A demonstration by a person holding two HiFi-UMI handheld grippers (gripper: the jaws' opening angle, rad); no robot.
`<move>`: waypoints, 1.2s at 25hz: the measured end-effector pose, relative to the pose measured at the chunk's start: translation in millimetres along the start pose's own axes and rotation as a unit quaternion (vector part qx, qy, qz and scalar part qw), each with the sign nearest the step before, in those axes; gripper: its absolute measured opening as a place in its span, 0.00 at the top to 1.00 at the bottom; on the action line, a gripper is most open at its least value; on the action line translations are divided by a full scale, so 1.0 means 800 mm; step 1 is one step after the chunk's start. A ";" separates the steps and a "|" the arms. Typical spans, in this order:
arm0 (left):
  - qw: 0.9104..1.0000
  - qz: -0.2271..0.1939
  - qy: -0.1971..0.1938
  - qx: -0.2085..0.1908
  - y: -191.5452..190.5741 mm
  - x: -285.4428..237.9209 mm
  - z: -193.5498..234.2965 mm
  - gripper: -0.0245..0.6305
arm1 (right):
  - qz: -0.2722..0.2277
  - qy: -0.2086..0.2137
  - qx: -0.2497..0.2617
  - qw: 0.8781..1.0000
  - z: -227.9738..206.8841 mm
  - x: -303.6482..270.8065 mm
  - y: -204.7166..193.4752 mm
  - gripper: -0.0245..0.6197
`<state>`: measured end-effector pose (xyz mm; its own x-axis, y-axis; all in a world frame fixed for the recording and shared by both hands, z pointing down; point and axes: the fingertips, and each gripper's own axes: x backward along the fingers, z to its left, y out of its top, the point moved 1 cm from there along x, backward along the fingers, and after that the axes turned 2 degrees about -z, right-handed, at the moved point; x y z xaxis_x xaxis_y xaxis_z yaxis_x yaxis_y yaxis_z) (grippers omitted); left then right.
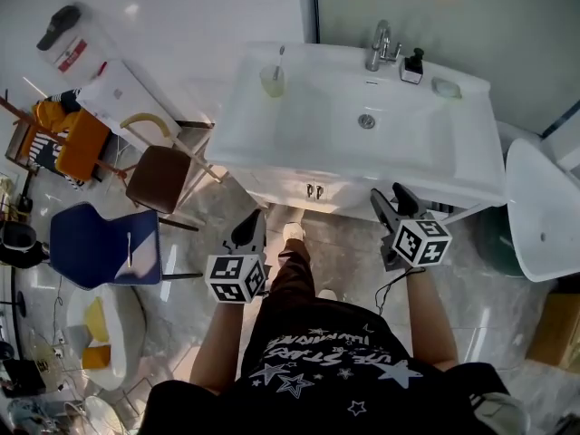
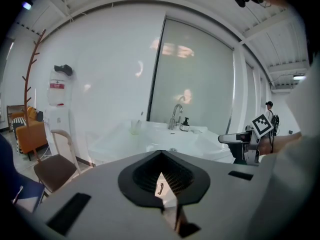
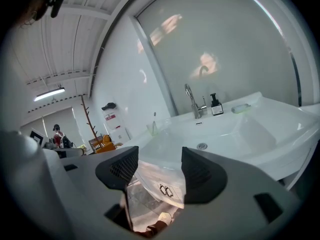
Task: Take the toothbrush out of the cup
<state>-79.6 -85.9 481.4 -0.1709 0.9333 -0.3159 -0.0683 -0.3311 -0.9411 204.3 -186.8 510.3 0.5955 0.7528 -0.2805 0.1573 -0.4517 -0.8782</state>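
Observation:
A clear cup (image 1: 272, 81) stands on the back left corner of the white sink (image 1: 426, 161), with a toothbrush (image 1: 280, 57) upright in it. In the left gripper view the cup (image 2: 135, 127) is small and far ahead; the right gripper view also has the cup (image 3: 151, 129) and the toothbrush (image 3: 153, 117) far off. My left gripper (image 1: 256, 219) hangs shut and empty in front of the sink cabinet; its pads meet (image 2: 161, 155). My right gripper (image 1: 391, 198) is open and empty near the sink's front edge, with a wide gap between its pads (image 3: 160, 160).
A faucet (image 1: 381, 47), a dark soap bottle (image 1: 412, 64) and a soap dish (image 1: 446, 87) line the sink's back. A brown chair (image 1: 159, 178) and a blue chair (image 1: 103, 244) stand to the left. A white toilet (image 1: 542, 214) is at the right.

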 end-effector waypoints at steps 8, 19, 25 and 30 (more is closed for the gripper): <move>1.000 0.001 -0.012 0.021 0.021 -0.073 0.050 0.94 | -0.004 -0.005 0.006 1.000 0.001 -0.088 0.035 0.55; 1.000 0.012 -0.012 0.004 0.065 -0.215 0.161 0.94 | 0.018 0.012 0.019 1.000 0.015 -0.278 0.096 0.55; 1.000 0.016 -0.010 0.009 0.087 -0.270 0.211 0.94 | 0.029 0.030 0.015 0.999 0.033 -0.369 0.119 0.55; 1.000 0.011 -0.013 0.020 0.115 -0.310 0.245 0.94 | 0.037 0.048 0.017 0.998 0.046 -0.440 0.139 0.55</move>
<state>-235.9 -375.1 496.9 -0.1977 0.9221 -0.3327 -0.1037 -0.3572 -0.9283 -16.6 -484.7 497.1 0.6781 0.6674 -0.3078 0.0847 -0.4870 -0.8693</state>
